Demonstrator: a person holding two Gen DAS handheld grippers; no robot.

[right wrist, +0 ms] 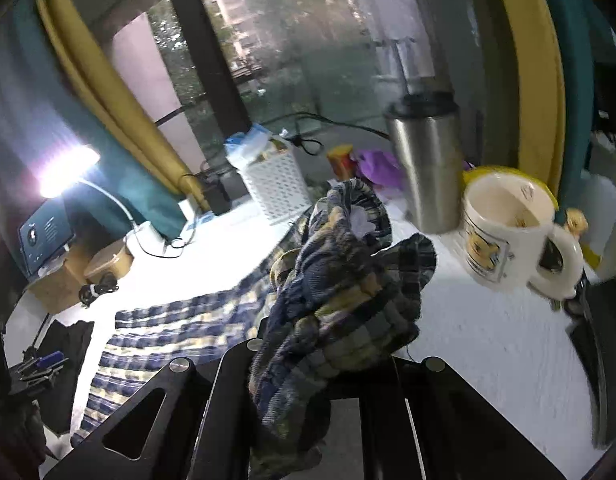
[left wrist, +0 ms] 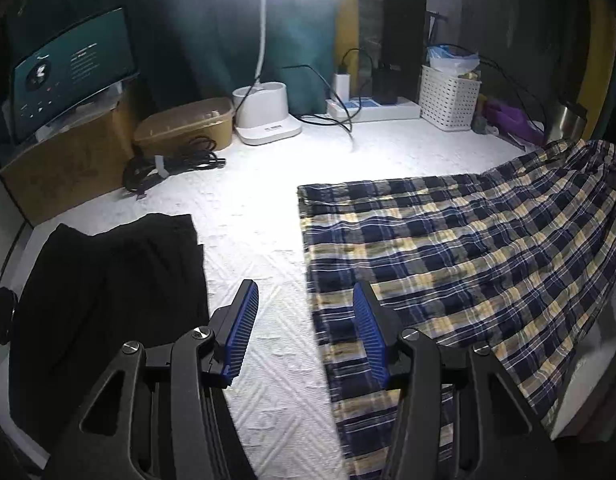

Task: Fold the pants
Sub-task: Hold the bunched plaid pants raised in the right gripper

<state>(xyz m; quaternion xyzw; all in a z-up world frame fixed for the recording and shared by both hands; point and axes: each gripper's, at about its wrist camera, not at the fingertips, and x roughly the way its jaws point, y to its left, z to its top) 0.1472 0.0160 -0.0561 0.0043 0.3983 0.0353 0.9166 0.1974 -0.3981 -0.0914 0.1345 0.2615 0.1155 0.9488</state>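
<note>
Left wrist view: left hand-held gripper hovered with its blue-padded fingers spread apart, nothing between them. It straddled the near left edge of the plaid pants, one finger over the white textured counter, the other over the cloth. The pants lay flat across the counter's right half, the far end rising toward the upper right. A black garment lay folded to the left, apart from the pants. Along the back stood a white lamp base, a white lattice basket and a tan box.

Right wrist view: right hand-held gripper was clamped on a bunched end of the plaid pants, lifted off the counter; fingertips hidden by cloth. The rest trailed down to the left, lying flat. A steel tumbler and a white mug stood just beyond, to the right. View slightly blurred.
</note>
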